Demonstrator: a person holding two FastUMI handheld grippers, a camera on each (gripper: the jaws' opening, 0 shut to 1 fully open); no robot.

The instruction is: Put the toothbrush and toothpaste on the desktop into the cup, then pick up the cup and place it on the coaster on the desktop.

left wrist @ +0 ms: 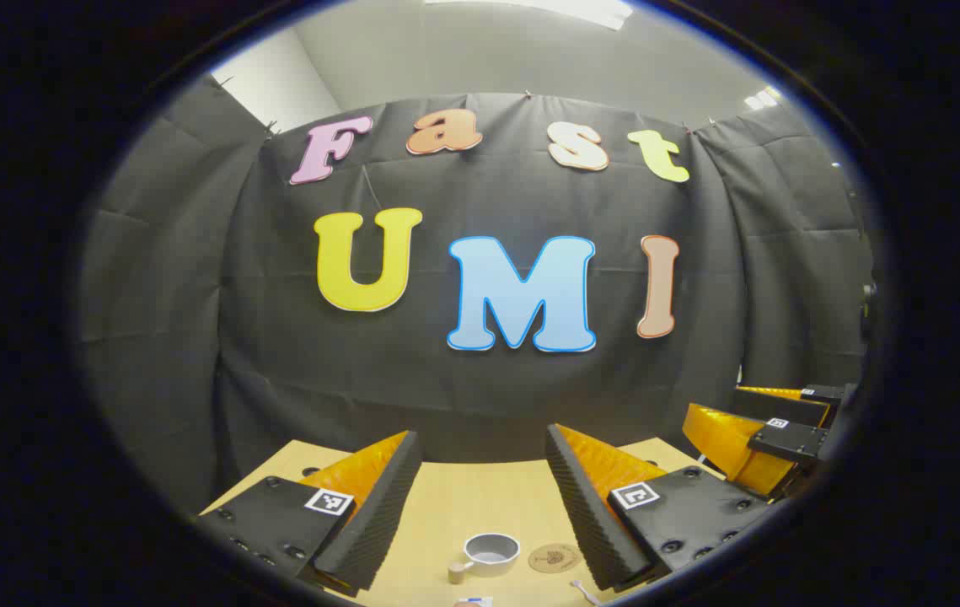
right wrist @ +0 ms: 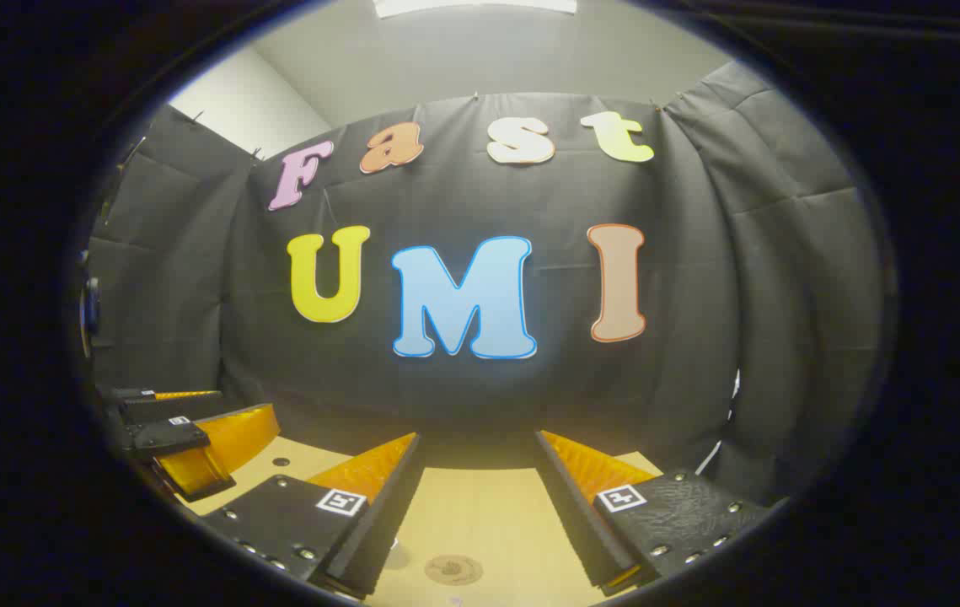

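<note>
Desktop (left wrist: 463, 506) bears cup (left wrist: 492, 552) between left gripper's (left wrist: 484, 472) spread fingers.

No words or numbers could be read on any object: square black-and-white coded tags (left wrist: 329, 502) sat on the fingers of the left gripper (left wrist: 481, 438) and the right gripper (right wrist: 476, 438), and the coaster (left wrist: 555, 557) bore a stamped mark too small to make out.
</note>
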